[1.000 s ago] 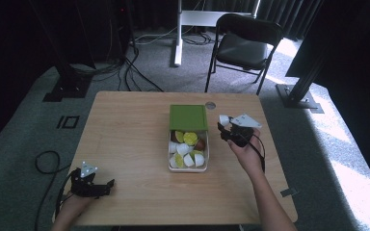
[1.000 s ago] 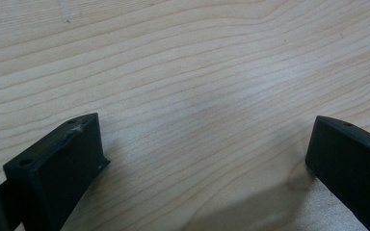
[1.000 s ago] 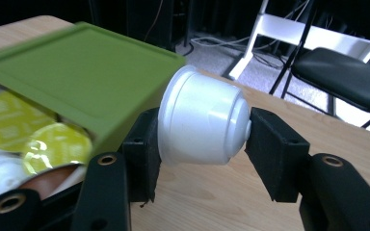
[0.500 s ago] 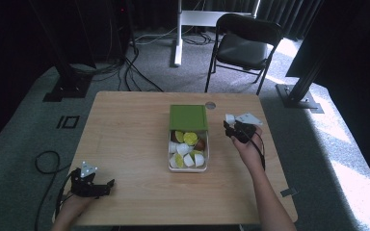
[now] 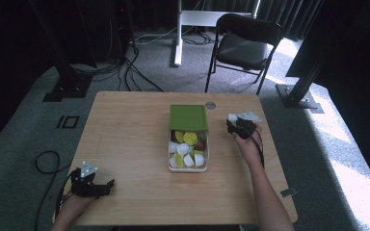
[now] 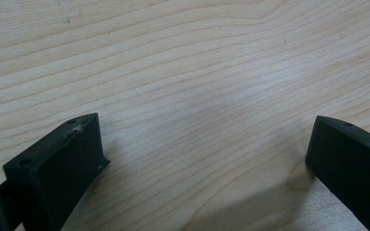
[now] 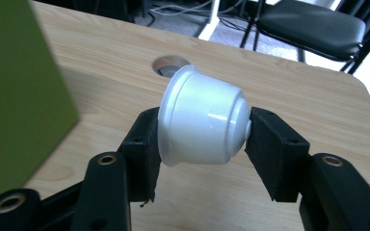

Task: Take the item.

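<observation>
Right gripper view: right hand-held gripper (image 7: 202, 139) clamps white capsule (image 7: 202, 124); left hand-held gripper (image 6: 207, 154) spread wide

A small white plastic capsule (image 7: 203, 120) is lying sideways between black jaws. It is hanging above the light wooden table (image 7: 294, 96).

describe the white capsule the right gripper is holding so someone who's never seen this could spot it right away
Start at the wooden table, where an open box with a green lid sits in the middle. Just right of that lid, the right gripper holds a white coffee capsule on its side between its jaws. The other capsules lie in the box; this one is outside it, held above the table.
</observation>
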Demonstrator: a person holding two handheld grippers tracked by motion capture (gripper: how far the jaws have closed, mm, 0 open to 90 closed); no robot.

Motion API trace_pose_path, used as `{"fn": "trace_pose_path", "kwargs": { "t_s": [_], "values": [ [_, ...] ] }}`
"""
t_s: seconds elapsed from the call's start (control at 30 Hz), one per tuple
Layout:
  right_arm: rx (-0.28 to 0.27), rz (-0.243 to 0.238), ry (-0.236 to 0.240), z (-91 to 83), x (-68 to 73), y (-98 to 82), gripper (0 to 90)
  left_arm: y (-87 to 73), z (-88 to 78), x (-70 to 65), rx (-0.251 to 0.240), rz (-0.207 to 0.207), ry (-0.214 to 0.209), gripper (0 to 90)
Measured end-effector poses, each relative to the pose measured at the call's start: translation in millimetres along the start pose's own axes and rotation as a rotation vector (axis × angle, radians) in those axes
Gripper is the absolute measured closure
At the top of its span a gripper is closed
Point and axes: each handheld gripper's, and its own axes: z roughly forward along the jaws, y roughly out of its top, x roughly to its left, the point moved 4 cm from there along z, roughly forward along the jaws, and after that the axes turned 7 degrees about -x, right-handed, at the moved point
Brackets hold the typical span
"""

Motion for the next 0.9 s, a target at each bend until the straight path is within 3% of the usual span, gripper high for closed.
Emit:
{"fn": "trace_pose_path", "kwargs": {
  "t_s": [0.23, 0.3, 0.57, 0.9],
  "values": [
    [0.038, 0.010, -0.030, 16.5, -8.9, -10.8, 47.5, 0.0, 0.0, 0.0, 0.000, 0.000, 0.000, 0.7],
    [0.043, 0.035, -0.026, 19.7, -10.5, -15.2, 47.5, 0.0, 0.0, 0.0, 0.000, 0.000, 0.000, 0.7],
    [0.078, 0.035, -0.018, 29.0, -12.1, -28.2, 47.5, 0.0, 0.0, 0.0, 0.000, -0.001, 0.000, 0.7],
    [0.072, 0.077, -0.018, 31.4, -14.3, -35.0, 47.0, 0.0, 0.0, 0.0, 0.000, -0.001, 0.000, 0.7]
  ]
}}
